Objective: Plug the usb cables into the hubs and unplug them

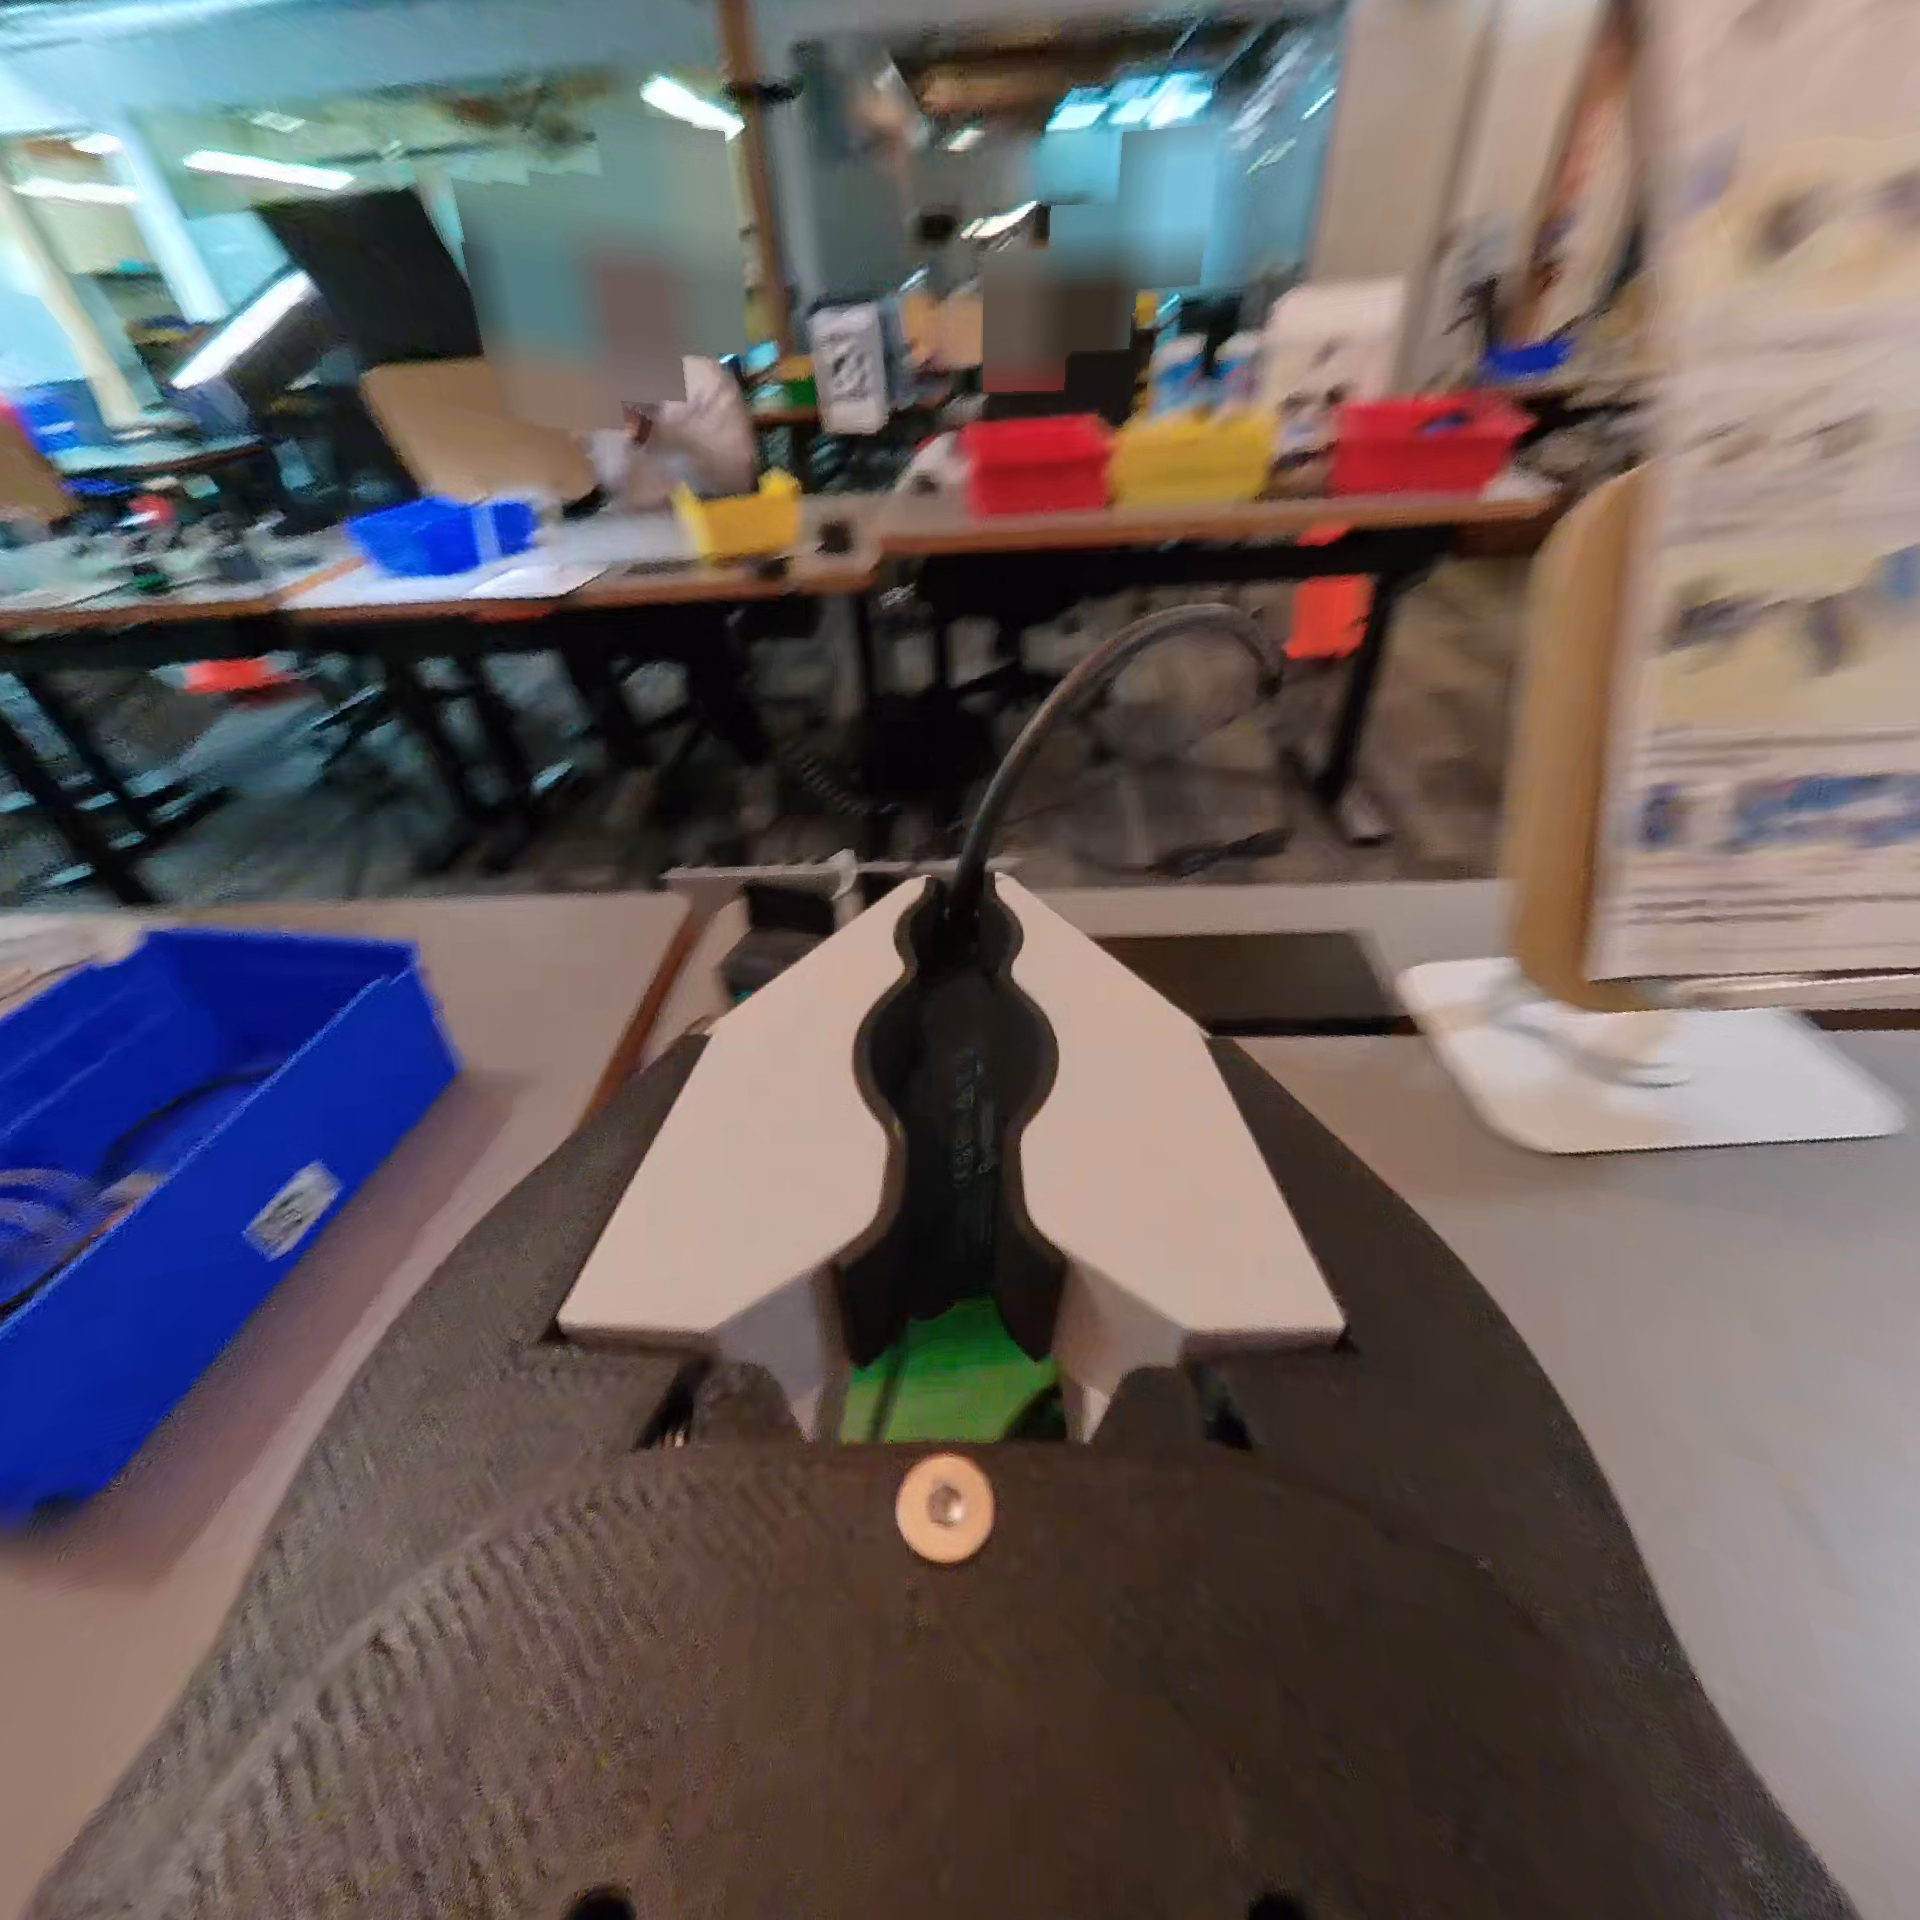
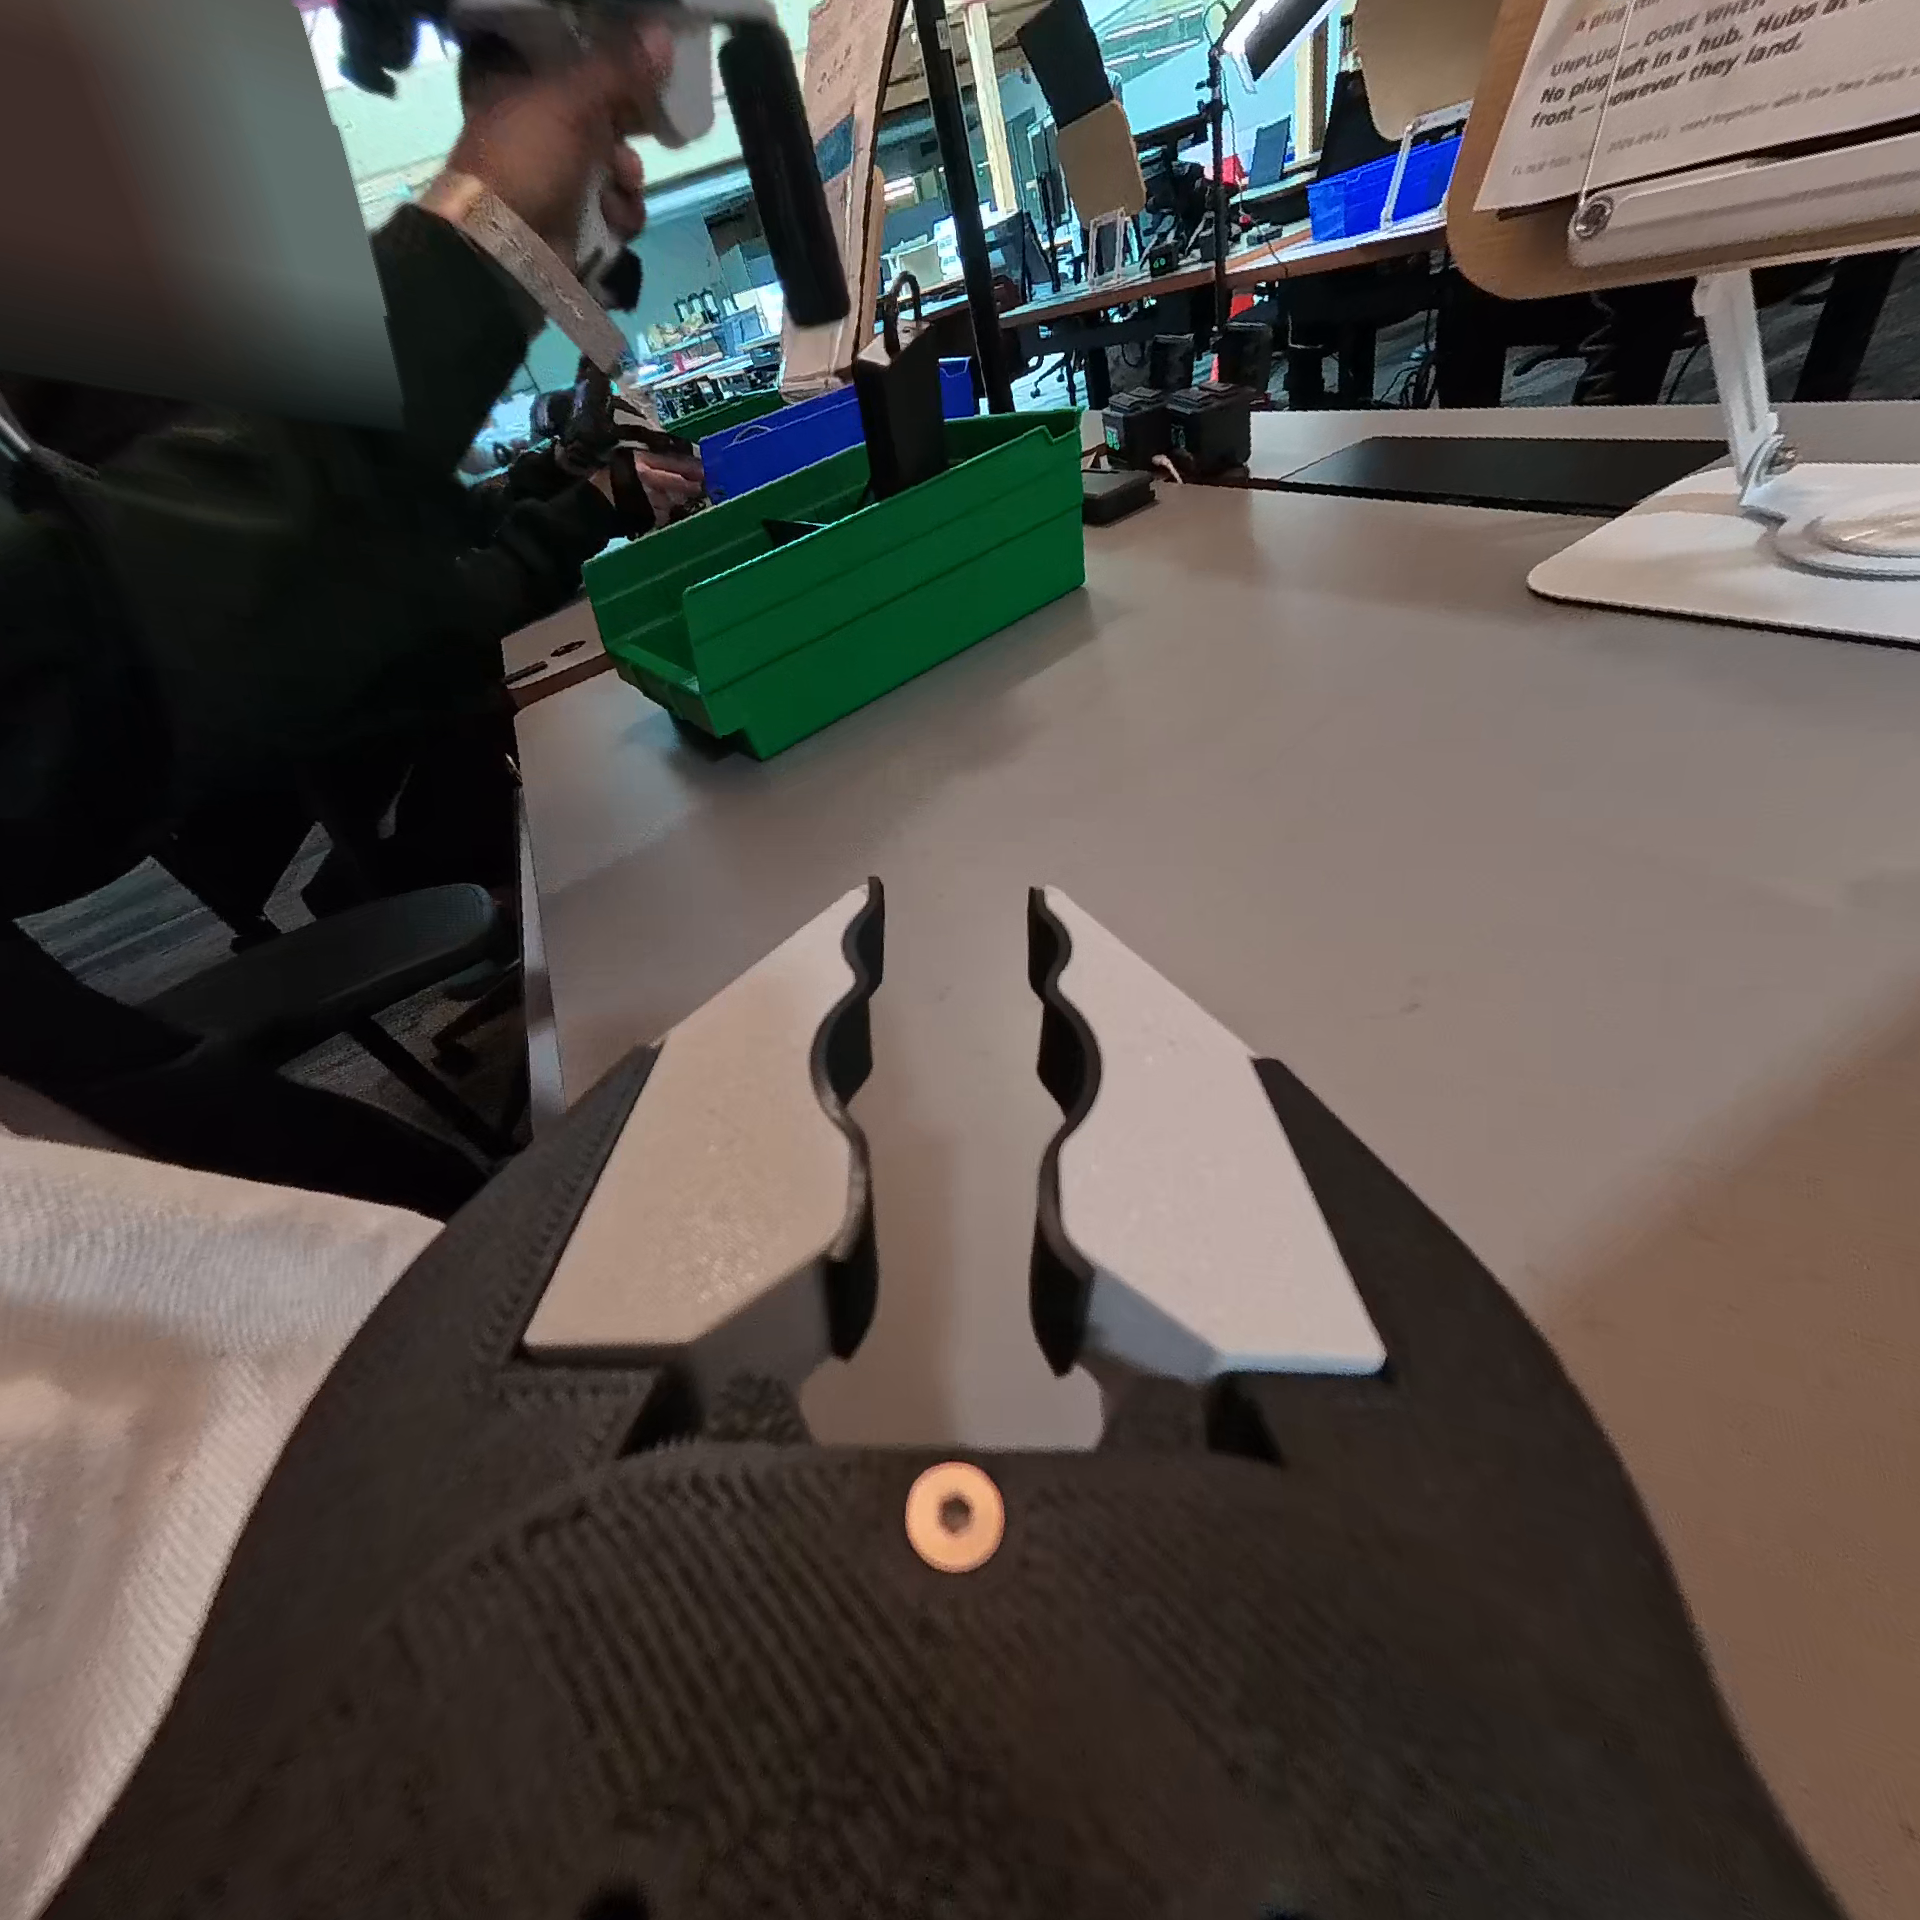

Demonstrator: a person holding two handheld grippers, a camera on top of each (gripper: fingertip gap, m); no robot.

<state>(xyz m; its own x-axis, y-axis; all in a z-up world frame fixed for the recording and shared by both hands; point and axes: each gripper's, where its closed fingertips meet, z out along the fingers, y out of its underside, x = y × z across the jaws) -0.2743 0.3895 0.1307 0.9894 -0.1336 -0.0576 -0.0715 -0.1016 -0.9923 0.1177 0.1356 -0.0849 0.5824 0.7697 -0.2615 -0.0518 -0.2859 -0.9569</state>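
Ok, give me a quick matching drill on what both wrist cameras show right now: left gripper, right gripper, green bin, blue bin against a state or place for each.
Things:
1. left gripper
2. right gripper
3. green bin
4. blue bin

States or places:
A. open, nothing between its fingers, over bare table
B. on the table to the left in the left wrist view
C. shut on a black hub with a cable curving up from it
D. on the table ahead and left in the right wrist view, a black hub held above it

Pairs: 1-C, 2-A, 3-D, 4-B
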